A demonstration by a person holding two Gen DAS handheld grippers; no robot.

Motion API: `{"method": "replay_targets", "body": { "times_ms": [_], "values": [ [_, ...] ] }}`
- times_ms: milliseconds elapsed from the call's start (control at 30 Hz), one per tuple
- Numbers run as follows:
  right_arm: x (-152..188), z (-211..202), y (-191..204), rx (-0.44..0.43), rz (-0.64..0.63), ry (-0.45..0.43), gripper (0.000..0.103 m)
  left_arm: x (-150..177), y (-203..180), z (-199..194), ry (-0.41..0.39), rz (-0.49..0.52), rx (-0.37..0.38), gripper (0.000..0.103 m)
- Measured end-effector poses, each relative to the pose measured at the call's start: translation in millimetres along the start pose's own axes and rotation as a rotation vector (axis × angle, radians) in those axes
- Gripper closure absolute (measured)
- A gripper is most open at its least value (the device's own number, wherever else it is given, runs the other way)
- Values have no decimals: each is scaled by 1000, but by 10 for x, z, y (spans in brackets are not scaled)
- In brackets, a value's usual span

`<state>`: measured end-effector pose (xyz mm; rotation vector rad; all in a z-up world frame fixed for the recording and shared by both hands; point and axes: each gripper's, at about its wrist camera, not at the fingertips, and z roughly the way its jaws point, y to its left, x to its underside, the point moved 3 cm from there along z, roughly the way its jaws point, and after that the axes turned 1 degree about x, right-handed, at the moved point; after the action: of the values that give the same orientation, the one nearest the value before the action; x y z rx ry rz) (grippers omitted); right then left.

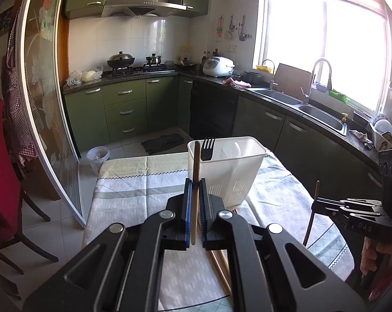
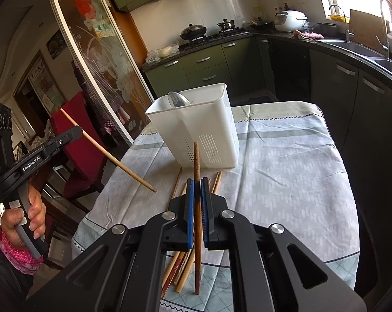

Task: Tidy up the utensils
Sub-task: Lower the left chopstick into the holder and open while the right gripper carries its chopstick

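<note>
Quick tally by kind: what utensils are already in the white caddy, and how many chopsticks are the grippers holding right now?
Forks in the white caddy: 1
Spoons in caddy: 1
Chopsticks held: 2, left gripper holds a light one, right gripper a dark one
Total: 4

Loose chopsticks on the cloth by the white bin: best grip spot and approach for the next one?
Judging from the right wrist view, take an outer chopstick near its far end, claw coming from above with jaws across the stick. The chopsticks lie flat and fan apart toward the white bin, while their near ends bunch and overlap.
</note>
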<state>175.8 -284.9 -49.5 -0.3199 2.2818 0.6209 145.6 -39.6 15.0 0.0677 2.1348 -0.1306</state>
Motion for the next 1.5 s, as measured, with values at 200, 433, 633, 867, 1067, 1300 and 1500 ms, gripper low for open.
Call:
{"method": "replay_targets", "body": {
  "times_ms": [200,433,633,867,1067,1300,1500],
  "values": [
    [-39,-88,-62,-15,11,-25,97,-322,-104,39,-8,5,38,98],
    [-48,-131,-121,-33,24,-31,97,-888,-175,0,-49,-15,76,98],
    [-36,-122,-152,-41,30,-27,97,-1372,-176,8,-116,-25,46,98],
    [-20,-136,-175,-46,29,-21,97,-1495,-130,386,-98,-43,9,98],
    [-126,-178,-138,-67,20,-25,97,-1146,-83,895,67,-56,31,97],
    [-564,-324,23,-108,-1,-81,97,-751,-13,1145,181,-38,43,86],
    [-1273,-547,128,-99,-8,-237,97,-683,196,851,154,-76,61,67]
  ]
}}
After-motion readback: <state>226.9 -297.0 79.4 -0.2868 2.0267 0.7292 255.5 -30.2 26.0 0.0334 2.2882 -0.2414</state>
